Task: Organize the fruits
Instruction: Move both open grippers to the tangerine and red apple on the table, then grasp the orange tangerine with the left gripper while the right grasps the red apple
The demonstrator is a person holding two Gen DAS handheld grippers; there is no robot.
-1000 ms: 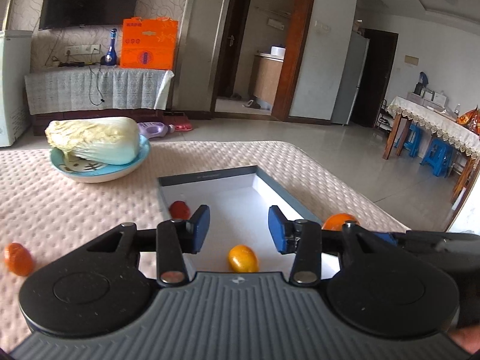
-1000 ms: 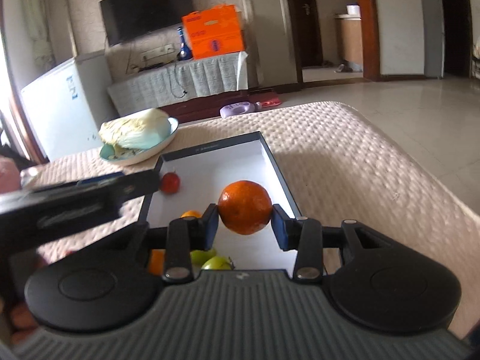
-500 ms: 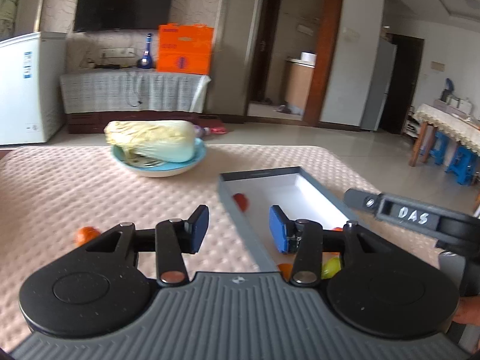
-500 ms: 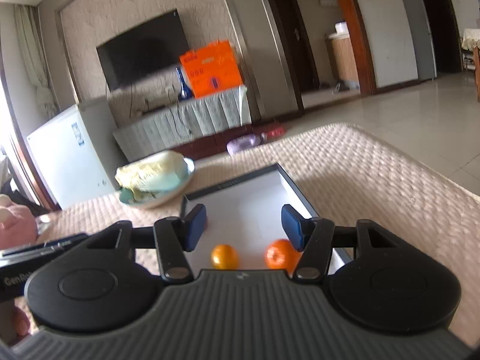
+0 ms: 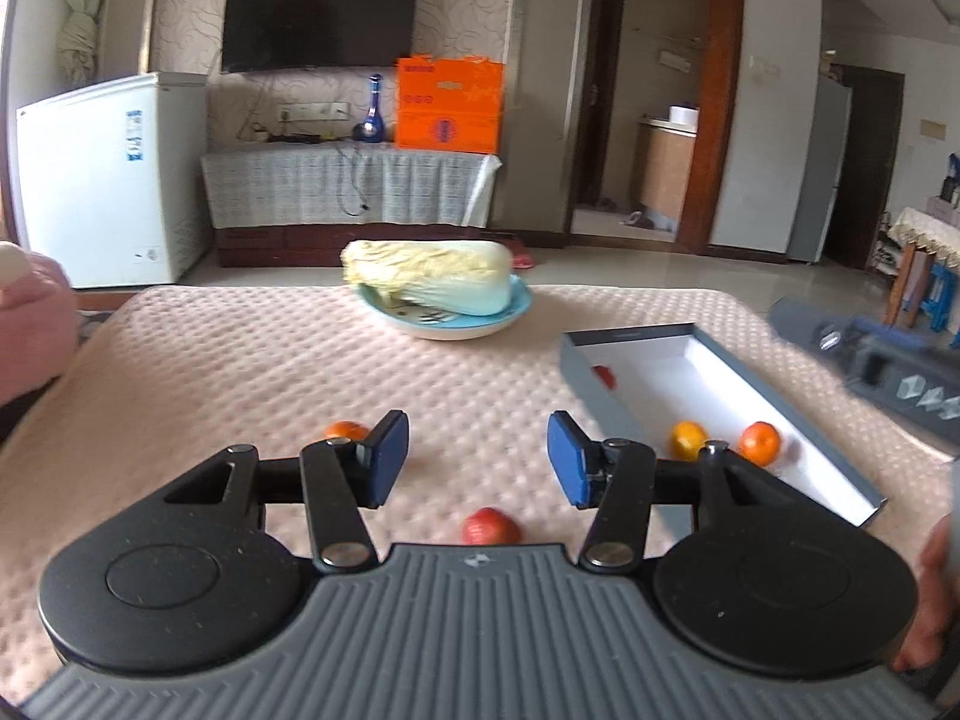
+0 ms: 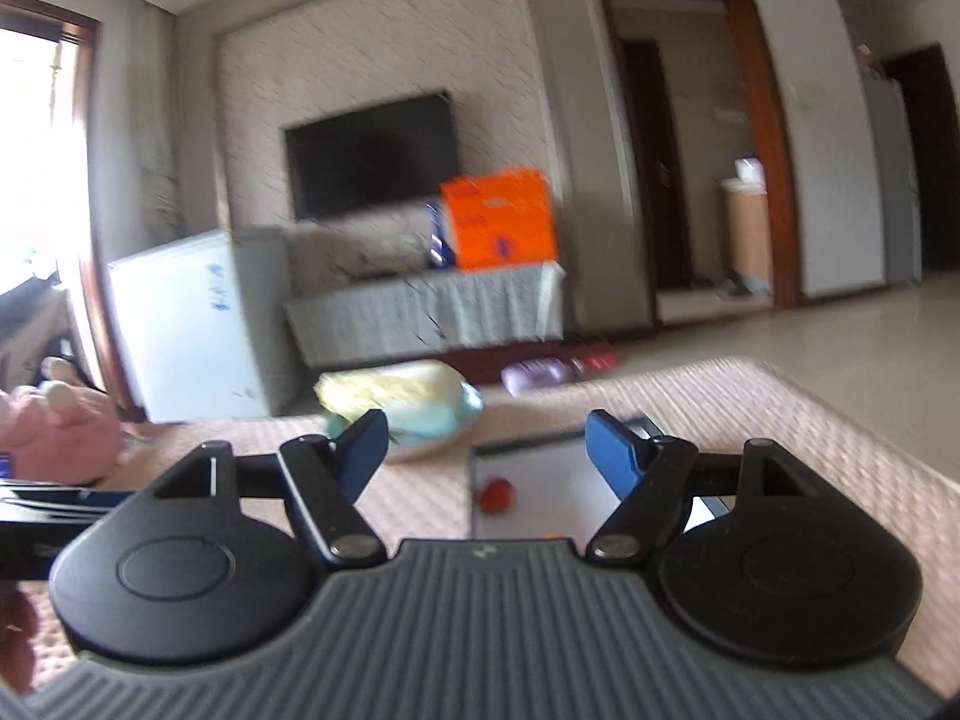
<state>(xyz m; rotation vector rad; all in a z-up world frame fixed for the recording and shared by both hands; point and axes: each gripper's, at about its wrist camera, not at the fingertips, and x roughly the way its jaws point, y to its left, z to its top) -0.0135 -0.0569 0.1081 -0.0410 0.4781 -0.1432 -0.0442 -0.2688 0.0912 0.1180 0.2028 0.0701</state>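
Note:
A grey box with a white inside (image 5: 729,387) lies on the pink quilted table at the right. It holds a red fruit (image 5: 605,376) at its far end and two orange fruits (image 5: 687,439) (image 5: 760,443) nearer. My left gripper (image 5: 478,459) hangs over the cloth left of the box, its jaws opening with nothing between them. A red fruit (image 5: 491,527) lies just below it and an orange fruit (image 5: 346,430) sits behind its left finger. In the right wrist view my right gripper (image 6: 485,450) is empty, jaws opening wide, above the box (image 6: 540,483) and its red fruit (image 6: 497,495).
A blue plate (image 5: 447,324) with a napa cabbage (image 5: 429,276) stands at the table's far middle. A pink soft toy (image 5: 33,324) sits at the left edge. The other gripper's body (image 5: 876,360) reaches in at the right. Beyond lie a white freezer, a TV and an orange box.
The right gripper let go of the orange fruit into the box, opened wide and tilted up. The left gripper swung left off the box to the open cloth and widened a little.

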